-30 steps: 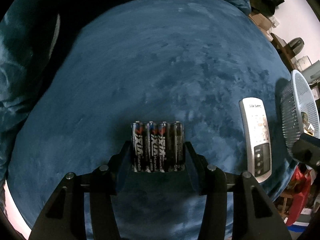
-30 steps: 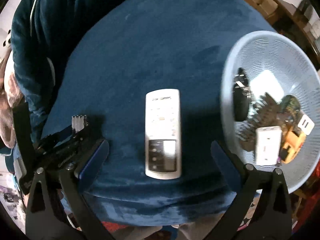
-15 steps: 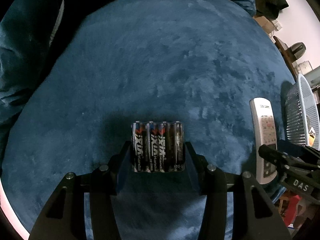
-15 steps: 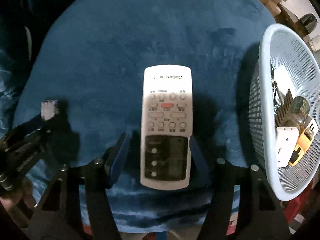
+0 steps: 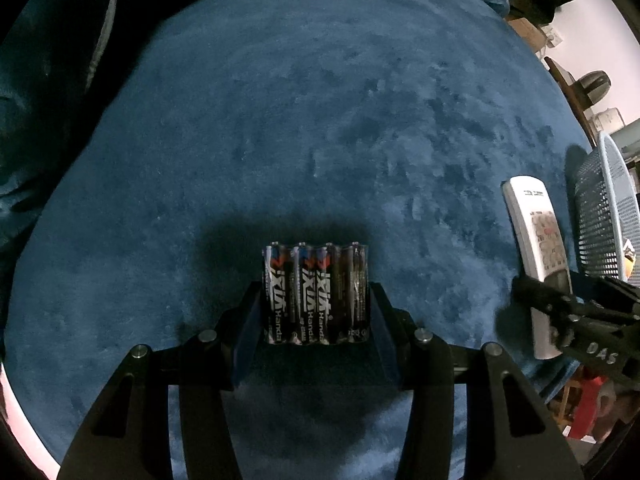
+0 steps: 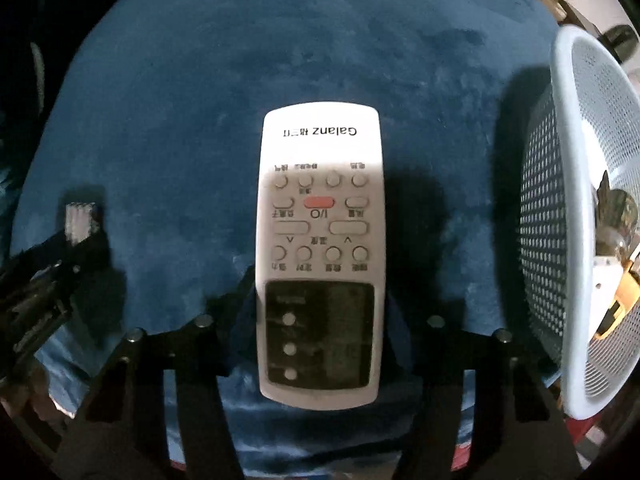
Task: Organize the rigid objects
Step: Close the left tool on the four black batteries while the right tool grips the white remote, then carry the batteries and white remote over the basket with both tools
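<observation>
— What have you got on your left?

— My left gripper (image 5: 316, 312) is clenched on a shrink-wrapped pack of batteries (image 5: 315, 294), four side by side, standing upright between my fingers above the blue blanket (image 5: 320, 120). The pack's shadow falls on the fabric right behind it.

— And the right?

— My right gripper (image 6: 320, 312) has its jaws closed in against both long edges of the white remote (image 6: 320, 248), at the dark screen end. The remote lies flat, buttons up, its "Galanz" end pointing away from me. Whether it is lifted off the blanket, I cannot tell.

— Where is the basket?

— The pale blue basket (image 6: 576, 128) sits just to the right of the remote, near the blanket's edge. A few small items (image 6: 616, 240) are inside it; I can make out a white piece and something orange, not much more.
</observation>
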Demonstrator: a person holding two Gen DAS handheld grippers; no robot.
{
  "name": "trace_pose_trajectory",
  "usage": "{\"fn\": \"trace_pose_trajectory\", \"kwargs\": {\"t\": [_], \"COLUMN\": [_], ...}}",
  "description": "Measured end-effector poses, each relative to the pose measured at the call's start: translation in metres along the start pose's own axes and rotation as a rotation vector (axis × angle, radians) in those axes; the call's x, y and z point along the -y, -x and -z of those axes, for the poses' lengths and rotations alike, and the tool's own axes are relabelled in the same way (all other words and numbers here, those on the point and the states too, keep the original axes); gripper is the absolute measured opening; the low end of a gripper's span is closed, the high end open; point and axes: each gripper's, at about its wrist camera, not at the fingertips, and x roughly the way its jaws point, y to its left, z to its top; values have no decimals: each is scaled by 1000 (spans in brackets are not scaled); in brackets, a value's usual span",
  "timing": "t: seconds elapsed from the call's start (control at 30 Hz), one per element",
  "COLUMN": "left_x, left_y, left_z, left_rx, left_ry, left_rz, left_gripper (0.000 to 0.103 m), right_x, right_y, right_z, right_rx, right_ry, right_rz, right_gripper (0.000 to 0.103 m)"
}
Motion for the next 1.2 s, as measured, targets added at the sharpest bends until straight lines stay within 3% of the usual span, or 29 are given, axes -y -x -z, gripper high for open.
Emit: {"fn": "trace_pose_trajectory", "kwargs": {"t": [0.3, 0.7, 1.0, 1.2], "left_x": [20, 59, 99, 140], "left_y": [32, 58, 79, 96], "left_z": [-8, -15, -27, -35], "left_rx": [56, 86, 116, 136], "left_ry": [-20, -79, -134, -189], "left_rz": [-11, -13, -4, 26], "left_gripper": [53, 53, 53, 53], "right_x": [9, 67, 107, 133], "right_y": [54, 91, 120, 122], "right_z": [8, 5, 17, 24], "right_rx": [94, 163, 259, 278], "right_ry": [22, -59, -147, -209], "right_rz": [-89, -200, -218, -219], "right_gripper": [58, 58, 58, 58]}}
